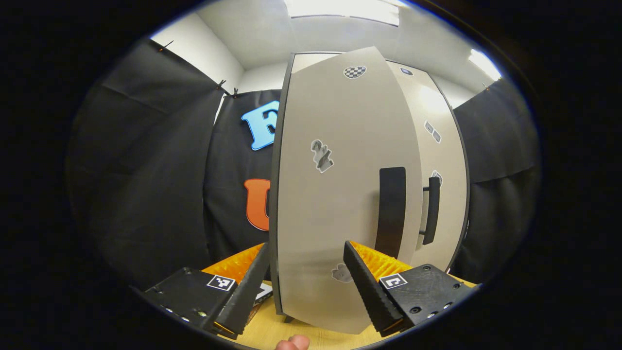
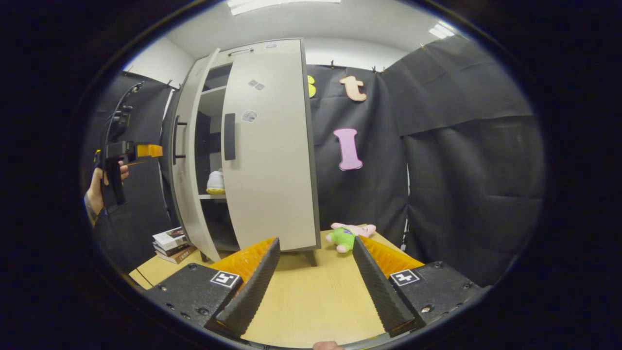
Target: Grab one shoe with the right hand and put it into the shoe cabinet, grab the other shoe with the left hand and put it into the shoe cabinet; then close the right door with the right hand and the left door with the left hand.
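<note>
With both grippers' jaws spread and empty, the stiff, light left door (image 1: 340, 194) looked best pushed near its handle (image 1: 391, 209) at three o'clock.

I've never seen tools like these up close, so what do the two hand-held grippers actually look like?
Each gripper, left and right, has two black wedge-shaped fingers with ridged inner faces and orange backs, on black blocks with screws and small black-and-white square markers. Seen from the right gripper view, the left gripper has a black handle and cabling.
</note>
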`<state>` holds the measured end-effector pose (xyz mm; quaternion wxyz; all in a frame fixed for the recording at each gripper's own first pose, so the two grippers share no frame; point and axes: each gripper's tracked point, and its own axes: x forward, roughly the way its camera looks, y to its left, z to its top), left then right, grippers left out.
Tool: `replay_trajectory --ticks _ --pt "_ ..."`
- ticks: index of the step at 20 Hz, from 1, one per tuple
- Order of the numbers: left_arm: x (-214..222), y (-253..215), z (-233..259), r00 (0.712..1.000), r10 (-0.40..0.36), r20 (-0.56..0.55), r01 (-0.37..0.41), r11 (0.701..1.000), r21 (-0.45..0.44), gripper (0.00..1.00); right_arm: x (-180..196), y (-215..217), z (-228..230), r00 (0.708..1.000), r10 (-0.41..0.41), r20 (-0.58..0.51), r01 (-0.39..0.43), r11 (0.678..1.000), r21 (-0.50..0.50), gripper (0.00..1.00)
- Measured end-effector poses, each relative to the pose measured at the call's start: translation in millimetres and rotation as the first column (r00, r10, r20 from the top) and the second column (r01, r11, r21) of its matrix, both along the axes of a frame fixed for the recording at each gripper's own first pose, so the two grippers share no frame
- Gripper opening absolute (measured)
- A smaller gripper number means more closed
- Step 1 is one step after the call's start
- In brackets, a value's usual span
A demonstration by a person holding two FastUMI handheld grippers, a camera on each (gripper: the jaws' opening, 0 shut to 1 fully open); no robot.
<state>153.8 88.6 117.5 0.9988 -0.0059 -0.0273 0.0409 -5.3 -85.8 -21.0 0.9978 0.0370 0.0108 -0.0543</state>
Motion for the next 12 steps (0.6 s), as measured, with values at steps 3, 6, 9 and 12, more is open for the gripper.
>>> replay_trajectory --ticks 3,6,9,12 --pt "-29 -5 -5 1.000 -0.007 0.004 0.006 1.000 0.010 0.91 2 2 1 1.000 0.004 0.002 -0.004 1.000 0.002 0.93" --pt "-61 -20 -27 0.999 -0.026 -0.022 0.027 0.999 0.021 0.91 3 11 3 1.000 0.023 0.006 -0.023 1.000 -0.004 0.98" --pt "-91 -46 -57 0.996 -0.063 -0.060 0.063 0.998 0.003 0.91 5 28 5 0.998 0.054 0.008 -0.054 0.998 -0.011 0.98" --pt "-118 -80 -89 0.987 -0.136 -0.083 0.133 0.990 -0.046 0.91 4 45 7 0.996 0.084 0.018 -0.083 0.996 -0.025 0.98"
